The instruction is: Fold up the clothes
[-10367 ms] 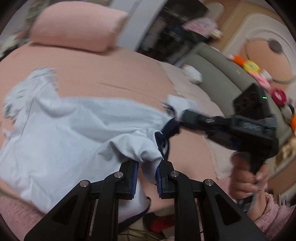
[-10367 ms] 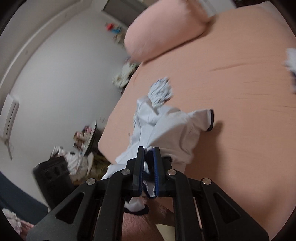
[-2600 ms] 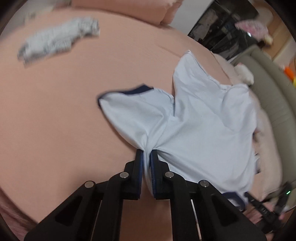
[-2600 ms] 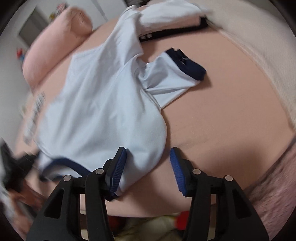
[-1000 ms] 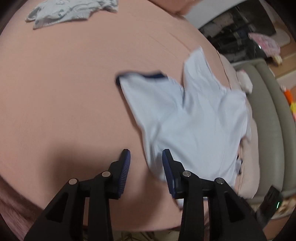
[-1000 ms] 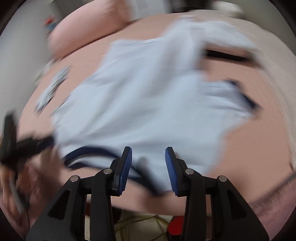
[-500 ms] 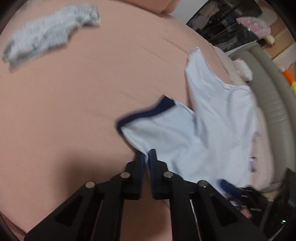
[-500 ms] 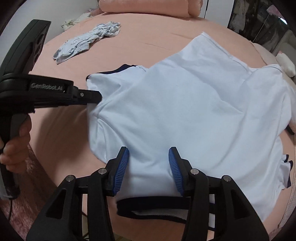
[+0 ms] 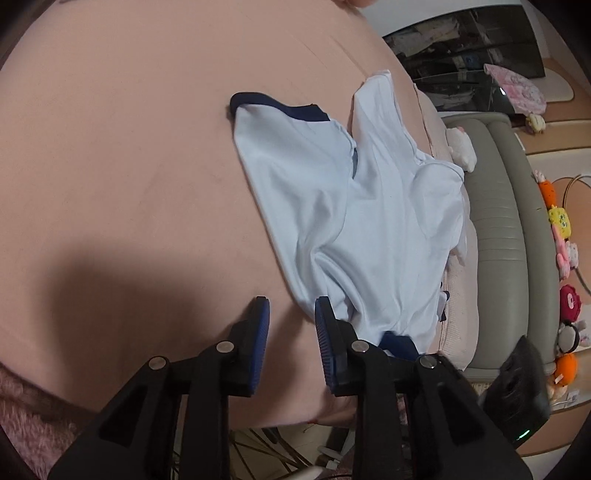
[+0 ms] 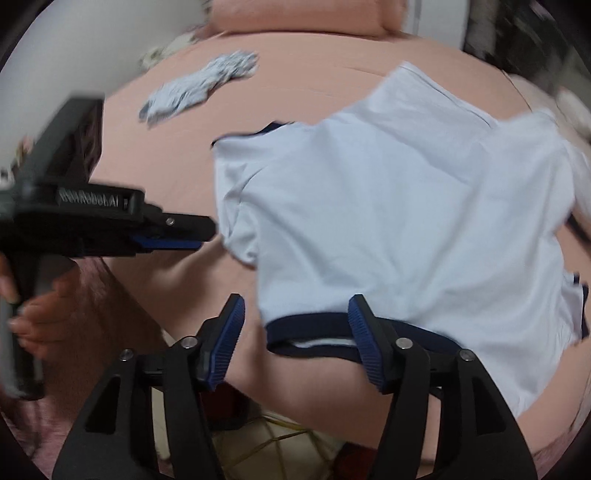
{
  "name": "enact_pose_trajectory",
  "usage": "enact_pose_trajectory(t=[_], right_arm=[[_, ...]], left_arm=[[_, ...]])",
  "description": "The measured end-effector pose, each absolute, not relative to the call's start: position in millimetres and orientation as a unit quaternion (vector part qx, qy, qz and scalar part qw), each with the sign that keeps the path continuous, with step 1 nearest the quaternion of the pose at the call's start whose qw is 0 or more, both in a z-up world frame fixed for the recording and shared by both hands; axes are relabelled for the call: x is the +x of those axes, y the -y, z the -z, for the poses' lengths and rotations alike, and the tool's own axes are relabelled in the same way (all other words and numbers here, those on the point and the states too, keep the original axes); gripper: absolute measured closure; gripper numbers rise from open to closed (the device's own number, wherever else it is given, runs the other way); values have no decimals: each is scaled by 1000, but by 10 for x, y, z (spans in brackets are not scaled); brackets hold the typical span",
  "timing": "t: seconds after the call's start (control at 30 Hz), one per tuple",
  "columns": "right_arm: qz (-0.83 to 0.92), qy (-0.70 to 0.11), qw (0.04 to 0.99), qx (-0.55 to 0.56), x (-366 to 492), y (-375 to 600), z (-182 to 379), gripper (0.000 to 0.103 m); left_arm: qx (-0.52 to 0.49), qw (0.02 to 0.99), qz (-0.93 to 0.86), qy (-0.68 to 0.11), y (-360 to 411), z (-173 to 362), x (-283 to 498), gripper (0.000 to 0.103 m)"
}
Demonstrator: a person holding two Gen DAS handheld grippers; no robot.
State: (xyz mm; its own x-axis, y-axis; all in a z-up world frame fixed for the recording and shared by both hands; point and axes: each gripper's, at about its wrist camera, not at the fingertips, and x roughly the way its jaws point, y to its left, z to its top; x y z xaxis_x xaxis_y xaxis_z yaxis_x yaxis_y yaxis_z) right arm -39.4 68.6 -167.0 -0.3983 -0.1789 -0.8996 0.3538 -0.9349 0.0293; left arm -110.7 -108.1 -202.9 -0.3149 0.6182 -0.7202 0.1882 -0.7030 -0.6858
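Observation:
A pale blue T-shirt (image 9: 369, 221) with navy trim lies spread on the pink bed (image 9: 129, 166). Its sleeve (image 9: 288, 140) points up and left. My left gripper (image 9: 291, 332) hovers at the shirt's near edge, its jaws opening, with only bare sheet between the pads. The cloth ends just past the right fingertip. In the right wrist view the shirt (image 10: 406, 206) fills the middle. My right gripper (image 10: 295, 332) stands over the navy neck band (image 10: 314, 330), jaws opening; the band lies between the pads without being pressed. The left gripper (image 10: 205, 232) shows from the side, held by a hand (image 10: 33, 321).
A small patterned garment (image 10: 199, 88) lies far back on the bed below a pink pillow (image 10: 303, 14). A grey padded bench (image 9: 498, 221) with plush toys (image 9: 561, 240) runs along the right. A fuzzy pink blanket (image 9: 22, 424) hangs at the near edge.
The left gripper, shut on the shirt's edge half a second ago, has let go and stands open. The right gripper's jaws have widened and it has shifted left along the neck band.

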Motion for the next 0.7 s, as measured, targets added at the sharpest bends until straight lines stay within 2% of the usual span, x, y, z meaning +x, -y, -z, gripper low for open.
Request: enact_pose_trajectory(t=[0.1,0.17,0.23,0.3,0.37,0.4,0.43,0.57,0.67,0.7], right_arm=[[830,-127,146,523,-398,-583,1855,42],[837,-131,133,515,-366,-617,1846,50],[843,-122,110,512,-349,-724,1804,78],[846,-106,104,513,-350,-851,1787,86],[847,-85,103,514,-365,-960,1780,89],[848,-73,103,514,-374,-1004,1770,91],[850,-60,102,514,-385,-1042,1756,92],[859,-33,100,501,-365,-1174,1574,95],[859,-29,98,502,-306,-1244,1482,95],[850,-26,97,517,-291,-1267,1523,96]], left_arm=[[-561,164,-714,385,1091,2093,-1126,60],[-559,168,-716,384,1053,2065,-1120,60],[-561,173,-719,373,1017,2048,-1096,60],[-560,180,-726,356,936,2030,-1119,60],[-560,191,-733,336,774,2012,-1196,64],[-562,187,-743,311,716,2000,-1202,86],[-565,183,-752,286,658,1987,-1209,95],[-547,179,-782,241,639,1797,-1160,95],[-524,164,-820,164,685,1585,-1022,95],[-530,160,-815,169,744,1622,-1017,94]])
